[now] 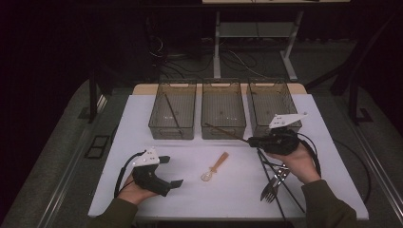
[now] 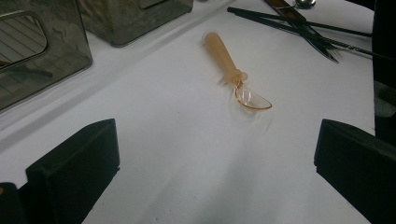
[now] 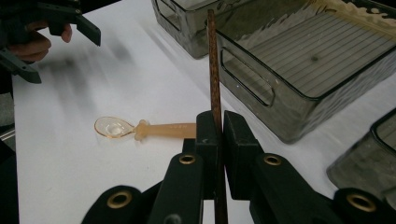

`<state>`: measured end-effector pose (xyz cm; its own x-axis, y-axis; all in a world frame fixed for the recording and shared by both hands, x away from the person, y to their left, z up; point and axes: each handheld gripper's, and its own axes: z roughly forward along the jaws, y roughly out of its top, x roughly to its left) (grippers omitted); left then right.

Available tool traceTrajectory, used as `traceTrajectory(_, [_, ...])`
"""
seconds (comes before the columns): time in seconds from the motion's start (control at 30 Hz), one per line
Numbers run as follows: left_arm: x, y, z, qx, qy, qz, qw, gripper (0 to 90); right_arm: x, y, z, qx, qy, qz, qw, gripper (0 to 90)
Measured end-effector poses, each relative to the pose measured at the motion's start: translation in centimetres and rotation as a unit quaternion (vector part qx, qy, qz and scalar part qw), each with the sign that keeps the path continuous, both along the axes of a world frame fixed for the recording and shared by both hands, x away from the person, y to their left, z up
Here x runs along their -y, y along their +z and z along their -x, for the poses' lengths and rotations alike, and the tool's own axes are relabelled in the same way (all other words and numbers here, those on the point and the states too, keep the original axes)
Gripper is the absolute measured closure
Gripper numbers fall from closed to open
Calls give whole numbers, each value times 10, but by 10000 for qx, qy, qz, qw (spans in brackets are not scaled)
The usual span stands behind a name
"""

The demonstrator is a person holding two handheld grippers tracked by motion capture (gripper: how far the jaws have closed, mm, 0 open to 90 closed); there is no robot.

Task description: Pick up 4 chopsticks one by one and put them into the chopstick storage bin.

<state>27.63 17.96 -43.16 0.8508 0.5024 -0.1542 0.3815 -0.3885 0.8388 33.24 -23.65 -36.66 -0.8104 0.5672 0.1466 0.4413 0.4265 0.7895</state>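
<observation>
my right tongs are clamped shut on a brown chopstick, pinched between the two black pads. the stick runs forward past the jaws, and in the high view it points left and a little away, its far tip in front of the middle bin. in my right gripper view the stick's tip lies across the near corner of a bin; i cannot tell whether it touches the wall. my right hand holds the tongs over the right part of the white table, just in front of the right bin.

my left tongs are open, nothing between the jaws, only bare table between them in my left gripper view. my left hand holds them low at the near left of the table, well apart from the bins.

three smoky see-through bins sit in a row at the far side. the left bin has one dark chopstick lying slanted inside.

a clear amber plastic spoon lies flat on the table between my two tongs, bowl toward me, handle angled away to the right. in my left gripper view the spoon is ahead of the open jaws, not touching them.

under my right hand lie a metal fork and a few black chopsticks, crossing each other near the table's front right.
</observation>
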Motion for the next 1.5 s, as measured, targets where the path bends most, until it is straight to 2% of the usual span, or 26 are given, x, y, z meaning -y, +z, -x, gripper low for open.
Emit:
traceTrajectory(0.27, [0,0,-1,-4,30,58,10000,0,-19,5,-7,-9,-77,66,9999,852])
traceTrajectory(0.5, [-1,0,-2,19,47,59,10000,0,-37,15,-20,-55,-134,261,9996,852])
traceTrajectory(0.9, [3,0,-1,32,59,45,10000,0,-60,31,-36,1,-119,302,9995,852])
traceTrajectory(1.27, [3,1,-1,29,68,48,10000,0,-87,34,-57,-65,-93,340,9994,852])
traceTrajectory(1.5, [3,1,0,23,69,72,9999,0,-112,31,-75,-92,-214,449,9987,852])
